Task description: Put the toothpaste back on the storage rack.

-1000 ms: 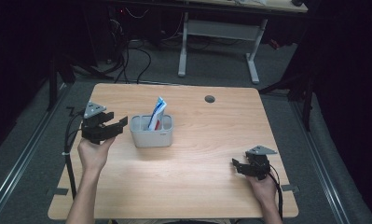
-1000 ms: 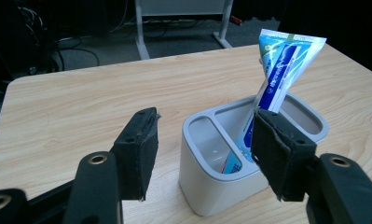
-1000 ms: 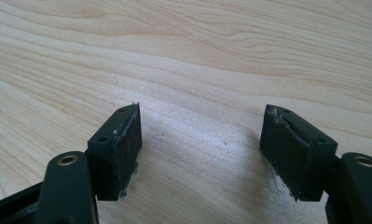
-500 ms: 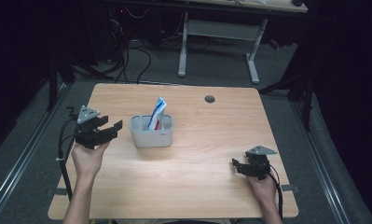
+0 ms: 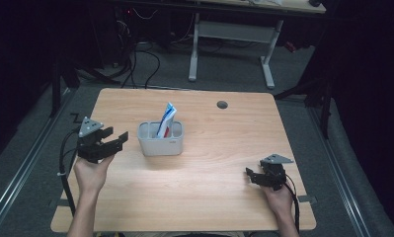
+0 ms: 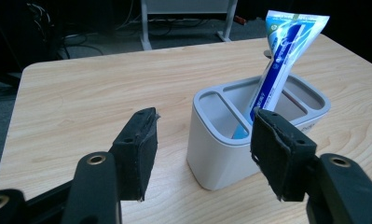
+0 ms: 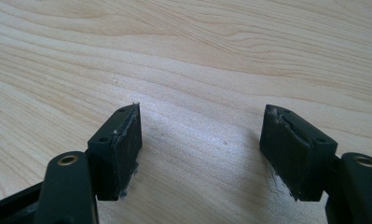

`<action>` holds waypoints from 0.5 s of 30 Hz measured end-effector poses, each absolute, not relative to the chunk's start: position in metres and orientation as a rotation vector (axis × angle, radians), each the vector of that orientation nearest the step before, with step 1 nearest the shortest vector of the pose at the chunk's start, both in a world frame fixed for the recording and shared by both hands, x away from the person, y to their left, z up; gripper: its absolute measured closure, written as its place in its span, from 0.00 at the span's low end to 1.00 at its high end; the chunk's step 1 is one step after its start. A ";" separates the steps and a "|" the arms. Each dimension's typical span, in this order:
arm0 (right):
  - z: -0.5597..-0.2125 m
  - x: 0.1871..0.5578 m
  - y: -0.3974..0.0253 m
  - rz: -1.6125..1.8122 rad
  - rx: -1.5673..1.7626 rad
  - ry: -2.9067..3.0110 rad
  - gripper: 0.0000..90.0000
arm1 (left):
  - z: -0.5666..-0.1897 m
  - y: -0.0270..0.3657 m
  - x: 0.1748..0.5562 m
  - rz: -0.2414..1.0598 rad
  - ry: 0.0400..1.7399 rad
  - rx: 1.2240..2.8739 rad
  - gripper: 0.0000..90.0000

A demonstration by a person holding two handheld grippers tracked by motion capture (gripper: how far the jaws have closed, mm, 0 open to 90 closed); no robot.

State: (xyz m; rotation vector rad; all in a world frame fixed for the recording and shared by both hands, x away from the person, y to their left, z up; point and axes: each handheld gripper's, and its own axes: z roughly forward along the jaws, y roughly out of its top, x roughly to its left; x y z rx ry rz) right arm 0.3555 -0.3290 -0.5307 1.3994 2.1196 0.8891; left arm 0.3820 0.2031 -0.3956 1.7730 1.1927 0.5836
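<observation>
Blue-and-white plastic toothpaste tube (image 6: 279, 60) stands in the grey plastic 2-slot holder (image 5: 160, 139), propped on its rim, long axis near upright, crimped end up. Left gripper (image 5: 109, 142) just beside holder, jaws released, probably lined up to grab. Right gripper (image 5: 253, 176) well apart, jaws released, idle over the light wooden table (image 5: 224, 148).

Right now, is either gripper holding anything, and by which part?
Nothing is held. The left gripper is open beside the grey holder with the toothpaste tube in it; the right gripper is open over bare table.
</observation>
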 end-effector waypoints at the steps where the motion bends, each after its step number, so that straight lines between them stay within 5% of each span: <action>1: -0.531 0.356 -0.329 0.889 1.398 2.121 0.33 | -0.396 0.203 0.382 0.585 1.192 1.780 0.46; 15: -0.531 0.356 -0.329 0.890 1.399 2.120 0.33 | -0.407 0.203 0.374 0.569 1.182 1.785 0.46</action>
